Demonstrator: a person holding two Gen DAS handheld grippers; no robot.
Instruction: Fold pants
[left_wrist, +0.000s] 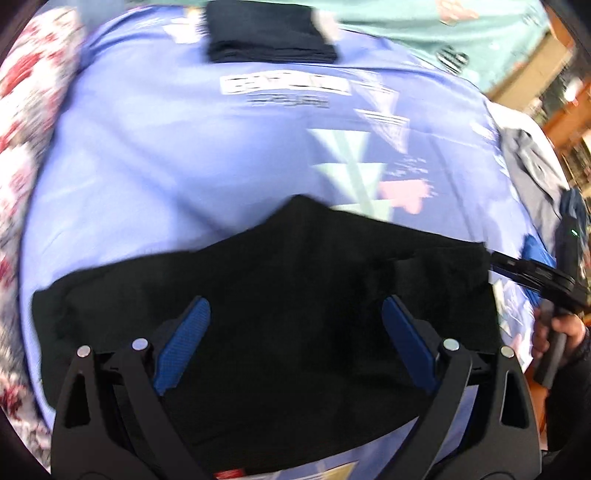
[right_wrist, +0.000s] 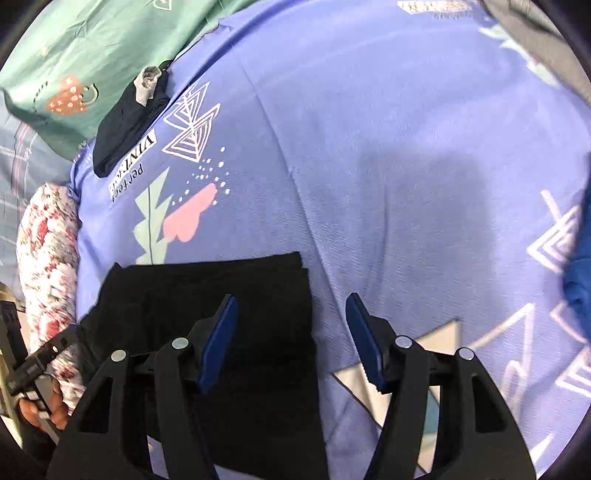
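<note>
The black pants (left_wrist: 280, 280) lie folded into a compact block on the violet-blue printed sheet (left_wrist: 155, 166). My left gripper (left_wrist: 295, 300) hovers over them, open, with its blue pads (left_wrist: 184, 343) wide apart and nothing pinched. In the right wrist view the same pants (right_wrist: 207, 317) sit at the lower left. My right gripper (right_wrist: 291, 297) is open above their right edge: one pad (right_wrist: 218, 343) over the cloth, the other over bare sheet (right_wrist: 369, 147). The right gripper's body (left_wrist: 535, 277) shows at the left wrist view's right edge. The left one (right_wrist: 37, 362) appears at lower left, held by a hand (right_wrist: 40, 410).
Another folded dark garment (left_wrist: 271, 37) (right_wrist: 125, 125) lies at the far side of the sheet. A green pillow (right_wrist: 92, 55) and a floral cover (left_wrist: 26, 110) (right_wrist: 48, 258) border the sheet. A grey clothes heap (left_wrist: 532, 166) and a blue garment (right_wrist: 580, 277) lie at the right.
</note>
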